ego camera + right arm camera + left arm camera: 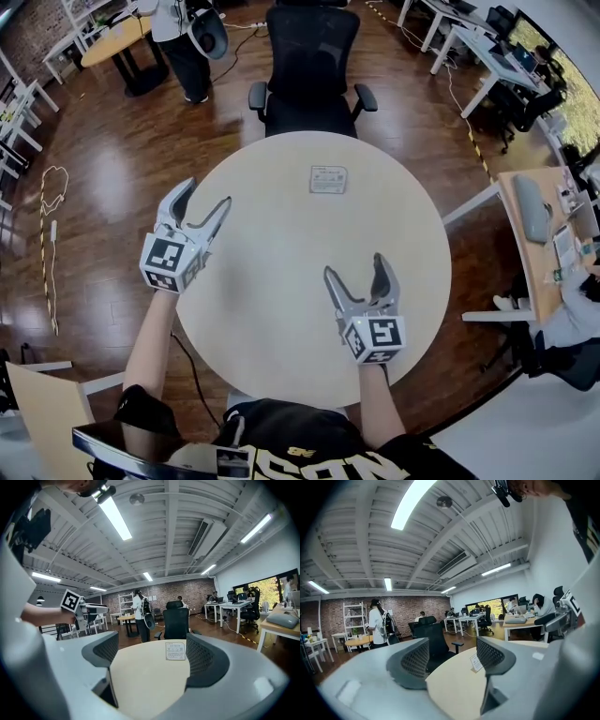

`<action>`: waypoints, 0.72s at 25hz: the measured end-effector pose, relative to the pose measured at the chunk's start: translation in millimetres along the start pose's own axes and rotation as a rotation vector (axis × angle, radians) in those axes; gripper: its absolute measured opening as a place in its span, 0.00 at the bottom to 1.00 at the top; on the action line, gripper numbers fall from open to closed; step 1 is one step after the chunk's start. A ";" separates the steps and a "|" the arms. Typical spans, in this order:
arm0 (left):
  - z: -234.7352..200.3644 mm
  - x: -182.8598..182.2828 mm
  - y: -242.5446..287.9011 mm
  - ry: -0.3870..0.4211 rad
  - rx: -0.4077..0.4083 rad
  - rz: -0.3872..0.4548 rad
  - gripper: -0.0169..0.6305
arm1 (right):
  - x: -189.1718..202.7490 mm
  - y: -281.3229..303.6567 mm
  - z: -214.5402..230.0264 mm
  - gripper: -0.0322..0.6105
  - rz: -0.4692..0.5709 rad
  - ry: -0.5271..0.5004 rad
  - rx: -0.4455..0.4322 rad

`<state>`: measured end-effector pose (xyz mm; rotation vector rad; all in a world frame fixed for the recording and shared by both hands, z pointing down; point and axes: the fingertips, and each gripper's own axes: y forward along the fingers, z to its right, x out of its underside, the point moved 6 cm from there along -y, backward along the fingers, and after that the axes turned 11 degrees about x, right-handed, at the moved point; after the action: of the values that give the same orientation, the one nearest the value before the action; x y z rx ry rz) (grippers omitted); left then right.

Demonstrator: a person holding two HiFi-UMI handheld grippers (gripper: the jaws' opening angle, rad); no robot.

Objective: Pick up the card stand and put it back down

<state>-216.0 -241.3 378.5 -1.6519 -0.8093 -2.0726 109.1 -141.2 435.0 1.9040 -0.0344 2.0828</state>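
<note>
- Table (281, 281) beneath both jaws — smooth, matt, pale beige top.
- Card stand (328, 179) ahead of the jaws: white printed paper in what looks like clear plastic.
- Left gripper (206, 193) and right gripper (354, 266): matt grey plastic; inner pads (208, 660) dark, rough, dimpled.
- Floor (122, 187) beyond the jaws — glossy dark wood boards.
</note>
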 end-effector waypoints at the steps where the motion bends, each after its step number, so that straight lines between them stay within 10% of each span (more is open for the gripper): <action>1: -8.0 1.3 2.7 0.010 0.003 -0.015 0.52 | 2.1 2.2 3.2 0.75 -0.007 0.005 0.007; 18: -100.9 34.7 98.0 0.121 0.236 -0.182 0.80 | 29.5 48.8 41.6 0.75 -0.081 0.040 0.048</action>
<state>-241.3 -378.6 417.3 -1.3585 -1.1499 -2.0776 135.4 -190.7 477.9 1.8579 0.1018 2.0853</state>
